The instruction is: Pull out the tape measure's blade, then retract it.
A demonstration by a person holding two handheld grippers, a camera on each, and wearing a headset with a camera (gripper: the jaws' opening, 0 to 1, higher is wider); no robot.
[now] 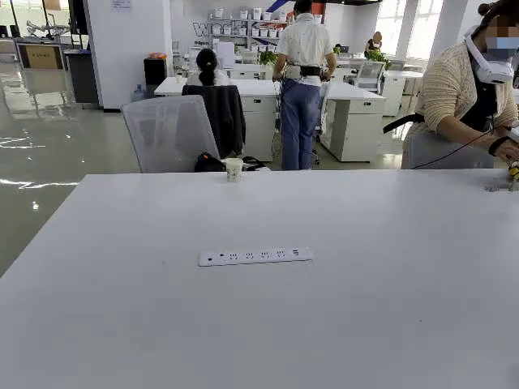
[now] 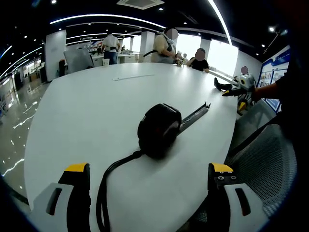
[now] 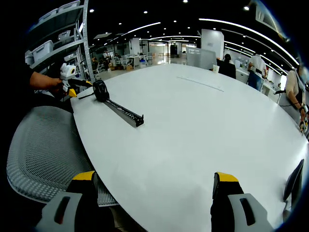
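Now the tape [image 2: 159, 129] lies just before my left gripper [image 2: 149, 169], its blade [image 2: 193, 116] running toward my right gripper [image 3: 154, 176]. Both jaws are released, empty.

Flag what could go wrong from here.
1. The tape measure lies loose near the table edge, left gripper and right gripper both open; a nudge could tip it off.
2. Its strap runs between the left gripper's fingers and may snag.
3. The blade is out; if released, its hook could whip back.
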